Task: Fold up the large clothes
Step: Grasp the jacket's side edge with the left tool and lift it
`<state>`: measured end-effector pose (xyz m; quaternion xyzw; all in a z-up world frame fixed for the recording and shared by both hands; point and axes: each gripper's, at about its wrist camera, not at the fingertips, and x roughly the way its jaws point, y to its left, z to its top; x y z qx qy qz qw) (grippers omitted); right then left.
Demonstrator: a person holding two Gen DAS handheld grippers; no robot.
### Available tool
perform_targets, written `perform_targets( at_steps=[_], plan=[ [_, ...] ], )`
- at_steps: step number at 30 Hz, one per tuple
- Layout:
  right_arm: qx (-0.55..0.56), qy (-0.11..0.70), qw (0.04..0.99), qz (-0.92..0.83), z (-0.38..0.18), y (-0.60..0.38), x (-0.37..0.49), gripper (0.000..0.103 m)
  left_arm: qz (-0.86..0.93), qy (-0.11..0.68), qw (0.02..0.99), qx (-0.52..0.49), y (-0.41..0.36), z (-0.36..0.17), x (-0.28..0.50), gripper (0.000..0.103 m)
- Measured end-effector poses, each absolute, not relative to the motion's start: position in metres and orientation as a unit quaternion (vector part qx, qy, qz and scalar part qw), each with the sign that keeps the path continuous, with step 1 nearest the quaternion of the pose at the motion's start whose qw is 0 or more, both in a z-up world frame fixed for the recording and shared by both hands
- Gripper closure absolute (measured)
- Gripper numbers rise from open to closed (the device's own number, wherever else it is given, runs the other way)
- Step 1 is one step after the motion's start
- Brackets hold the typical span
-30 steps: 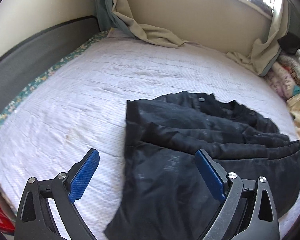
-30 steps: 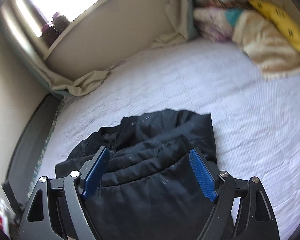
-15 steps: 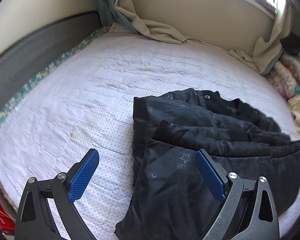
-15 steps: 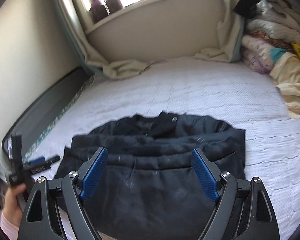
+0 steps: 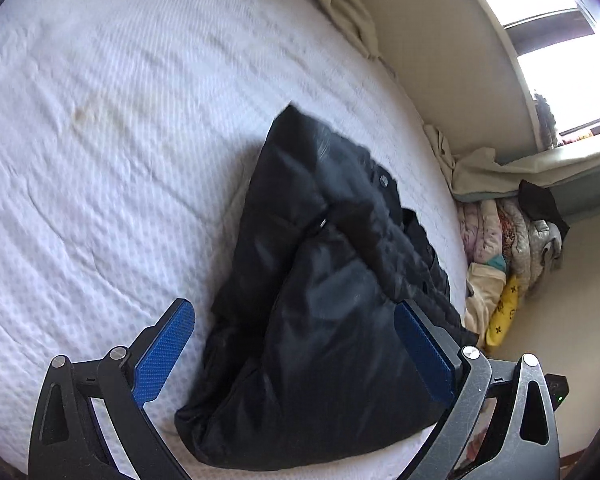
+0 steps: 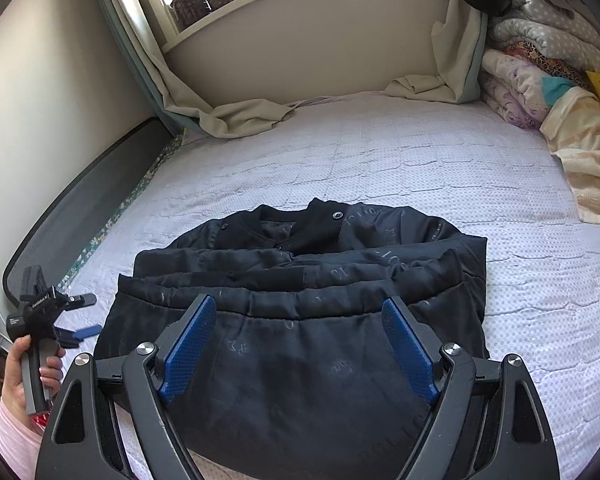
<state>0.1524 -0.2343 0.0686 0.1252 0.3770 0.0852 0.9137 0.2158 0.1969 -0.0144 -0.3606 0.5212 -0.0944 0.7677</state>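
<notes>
A black jacket (image 6: 308, 312) lies folded in layers on the white quilted bed (image 6: 380, 168), collar toward the window. It also shows in the left wrist view (image 5: 320, 300). My right gripper (image 6: 298, 348) is open and empty, above the jacket's near hem. My left gripper (image 5: 292, 352) is open and empty, above the jacket's left side; it also shows in the right wrist view (image 6: 78, 318), held in a hand at the bed's left edge, just beside the jacket.
Beige curtains (image 6: 236, 116) pool on the bed's far side under the window sill. A pile of folded blankets (image 6: 540, 72) sits at the far right corner. A dark bed rail (image 6: 88, 204) runs along the left.
The left wrist view has rolled and swung rightward, so the jacket now looks tilted. The right gripper has settled lower over the jacket's hem. Both grippers stay open.
</notes>
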Motion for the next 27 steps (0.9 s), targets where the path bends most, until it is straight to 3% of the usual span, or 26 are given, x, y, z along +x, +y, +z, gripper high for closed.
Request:
perform_targets(
  at_steps=[8,21,22,23,25,27],
  plan=[
    [0.123,0.386,0.910,0.087,0.064,-0.235,0.151,0.019,-0.092,0.562,0.731,-0.376,0.190,-0.056,0.212,0.001],
    [0.174,0.400,0.894,0.100,0.055,-0.243,0.157,0.019,-0.199,0.503,0.711,-0.450,0.166,-0.073,0.220,0.003],
    [0.172,0.403,0.893,0.102,0.054,-0.240,0.158,0.019,-0.198,0.502,0.717,-0.441,0.162,-0.072,0.221,0.012],
    [0.169,0.405,0.893,0.103,0.053,-0.238,0.159,0.019,-0.193,0.504,0.723,-0.431,0.159,-0.071,0.222,0.028],
    [0.155,0.410,0.893,0.106,0.050,-0.230,0.161,0.019,-0.196,0.507,0.718,-0.435,0.161,-0.078,0.223,0.045],
    [0.140,0.413,0.893,0.110,0.048,-0.221,0.163,0.019,-0.199,0.506,0.711,-0.446,0.161,-0.080,0.224,0.054]
  ],
)
